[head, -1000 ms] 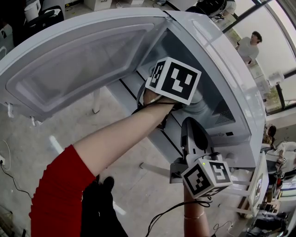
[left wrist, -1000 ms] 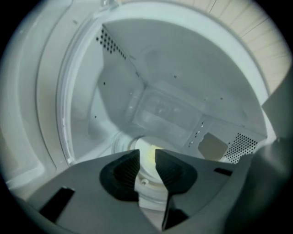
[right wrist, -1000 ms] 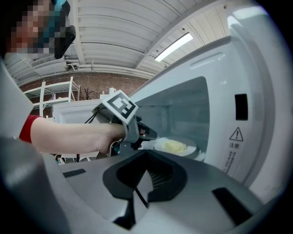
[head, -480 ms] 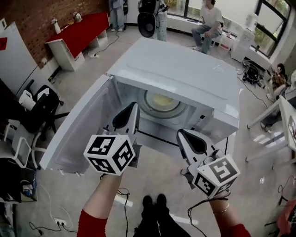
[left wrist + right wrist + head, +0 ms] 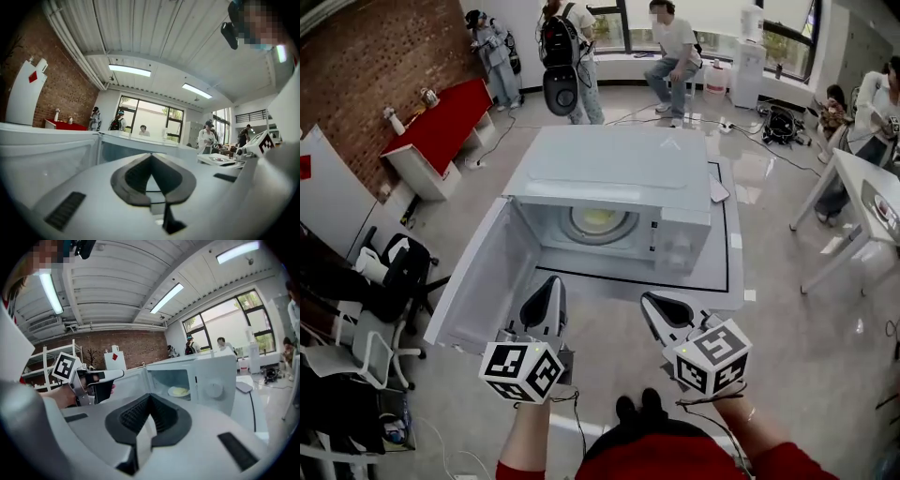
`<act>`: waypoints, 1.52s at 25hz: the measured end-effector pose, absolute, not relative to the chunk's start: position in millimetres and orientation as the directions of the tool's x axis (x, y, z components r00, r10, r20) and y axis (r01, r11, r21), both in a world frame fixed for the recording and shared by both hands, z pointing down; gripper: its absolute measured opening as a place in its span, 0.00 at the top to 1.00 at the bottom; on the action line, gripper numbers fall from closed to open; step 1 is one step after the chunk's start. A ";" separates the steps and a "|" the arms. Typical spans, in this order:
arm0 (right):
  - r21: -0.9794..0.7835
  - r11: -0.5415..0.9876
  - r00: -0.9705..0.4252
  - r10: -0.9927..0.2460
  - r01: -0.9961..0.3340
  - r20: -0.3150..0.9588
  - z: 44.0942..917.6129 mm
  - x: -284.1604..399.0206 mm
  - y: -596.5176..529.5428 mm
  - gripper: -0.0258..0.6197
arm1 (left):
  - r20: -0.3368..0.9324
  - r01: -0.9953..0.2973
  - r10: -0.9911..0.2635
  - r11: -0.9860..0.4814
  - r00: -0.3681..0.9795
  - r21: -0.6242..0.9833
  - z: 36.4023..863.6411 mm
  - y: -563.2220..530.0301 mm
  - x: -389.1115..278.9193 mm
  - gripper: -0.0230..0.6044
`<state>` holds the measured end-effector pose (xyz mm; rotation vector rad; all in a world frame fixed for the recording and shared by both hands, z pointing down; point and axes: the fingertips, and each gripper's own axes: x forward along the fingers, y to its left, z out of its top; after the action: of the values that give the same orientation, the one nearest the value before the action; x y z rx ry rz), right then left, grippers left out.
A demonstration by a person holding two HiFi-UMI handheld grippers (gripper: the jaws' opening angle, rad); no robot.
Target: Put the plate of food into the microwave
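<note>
The white microwave (image 5: 609,178) stands on a white table (image 5: 733,272) with its door (image 5: 478,277) swung wide open to the left. Inside, on the turntable, sits the plate of yellow food (image 5: 598,223), also seen in the right gripper view as the plate (image 5: 178,391). My left gripper (image 5: 546,298) hovers in front of the open door, shut and empty; its jaws meet in a point in the left gripper (image 5: 151,157) view. My right gripper (image 5: 661,314) hangs level beside it before the control panel, shut with nothing in it, its pads pressed together at the right gripper (image 5: 150,397) tip.
Several people stand or sit by the windows at the back. A red-topped bench (image 5: 441,127) runs along the brick wall at left, and a black chair (image 5: 398,272) stands near it. A white table (image 5: 867,187) is at right. A small grey object (image 5: 719,190) lies beside the microwave.
Both grippers have drawn back out of the microwave toward me; the left one was inside the cavity a second ago. The plate stays on the turntable and the door stays open.
</note>
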<state>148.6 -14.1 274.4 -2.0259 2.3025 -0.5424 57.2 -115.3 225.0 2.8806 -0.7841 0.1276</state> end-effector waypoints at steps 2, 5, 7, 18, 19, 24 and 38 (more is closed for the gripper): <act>-0.316 0.091 -0.164 -0.964 -0.944 0.211 277.4 148.2 4.2 0.94 | 0.145 -0.505 -0.488 -0.854 0.861 0.121 227.3 -96.9 59.8 0.95; -0.338 0.090 -0.170 -0.962 -0.937 0.214 276.1 144.1 24.8 0.94 | 0.172 -0.508 -0.490 -0.857 0.855 0.087 229.1 -75.7 54.8 0.95; -0.345 0.094 -0.172 -0.964 -0.934 0.201 270.0 147.6 32.6 0.94 | 0.177 -0.494 -0.472 -0.863 0.864 0.107 229.2 -64.8 56.4 0.95; -0.284 0.144 -0.184 -0.976 -0.948 0.120 239.3 154.4 39.0 0.94 | 0.158 -0.504 -0.485 -0.856 0.860 0.115 224.3 -24.1 56.9 0.95; -0.276 0.151 -0.188 -0.975 -0.949 0.115 237.6 153.2 38.8 0.94 | 0.156 -0.501 -0.482 -0.858 0.862 0.114 223.8 -21.4 57.9 0.95; -0.231 0.178 -0.208 -0.971 -0.957 0.115 235.8 147.4 39.6 0.94 | 0.145 -0.496 -0.483 -0.865 0.864 0.076 217.7 -14.2 62.1 0.95; -0.198 0.181 -0.208 -0.970 -0.963 0.125 239.0 150.1 45.3 0.94 | 0.147 -0.505 -0.489 -0.856 0.860 0.111 220.3 -4.7 63.4 0.95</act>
<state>150.1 45.3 239.0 -1.9584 2.3913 -0.3644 63.4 -4.7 220.3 2.8883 -0.7762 0.1699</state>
